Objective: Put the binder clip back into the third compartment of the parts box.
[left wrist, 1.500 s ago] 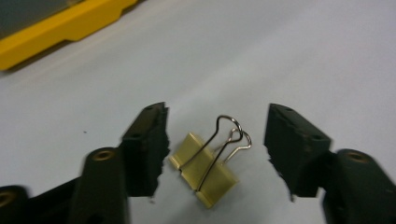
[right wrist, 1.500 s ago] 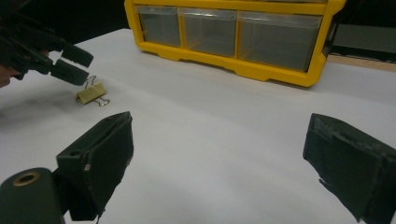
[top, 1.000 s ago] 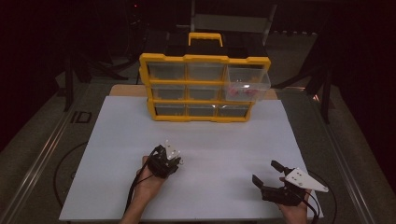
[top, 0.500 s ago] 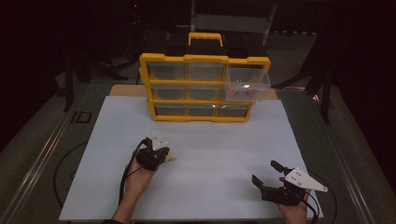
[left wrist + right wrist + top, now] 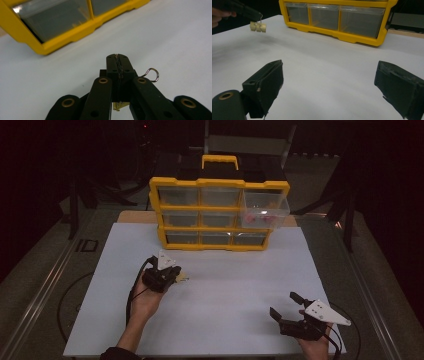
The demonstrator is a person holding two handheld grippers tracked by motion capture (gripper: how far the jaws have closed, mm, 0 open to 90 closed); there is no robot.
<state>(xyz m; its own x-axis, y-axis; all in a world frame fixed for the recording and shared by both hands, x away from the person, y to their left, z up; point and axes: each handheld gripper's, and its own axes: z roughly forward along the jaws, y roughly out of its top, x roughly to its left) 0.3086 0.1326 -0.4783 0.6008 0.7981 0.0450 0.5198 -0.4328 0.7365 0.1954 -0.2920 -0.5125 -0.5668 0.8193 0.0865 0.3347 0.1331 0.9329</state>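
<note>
My left gripper [image 5: 176,275] hovers over the white board [image 5: 225,320], left of centre. Its jaws are shut on a thin wire hook [image 5: 152,75]. A small cream piece [image 5: 258,27] dangles from that hook, clear of the board, and also peeks out under the jaws as a cream piece [image 5: 118,106]. From the right gripper view, the left gripper [image 5: 249,13] sits at the far left with a hand behind it. My right gripper [image 5: 284,304] rests near the board's front right corner, open, and the right gripper [image 5: 329,82] has nothing between its pads.
A yellow drawer cabinet [image 5: 220,215] with clear drawers and a black top stands at the board's far edge. Its upper right drawer [image 5: 265,210] is pulled out and holds pink bits [image 5: 260,219]. Cables trail off the board's front left. Dark floor surrounds the table.
My left gripper has risen and moved away from the person toward the cabinet, carrying the hooked cream piece off the board. The right gripper has stayed put.
</note>
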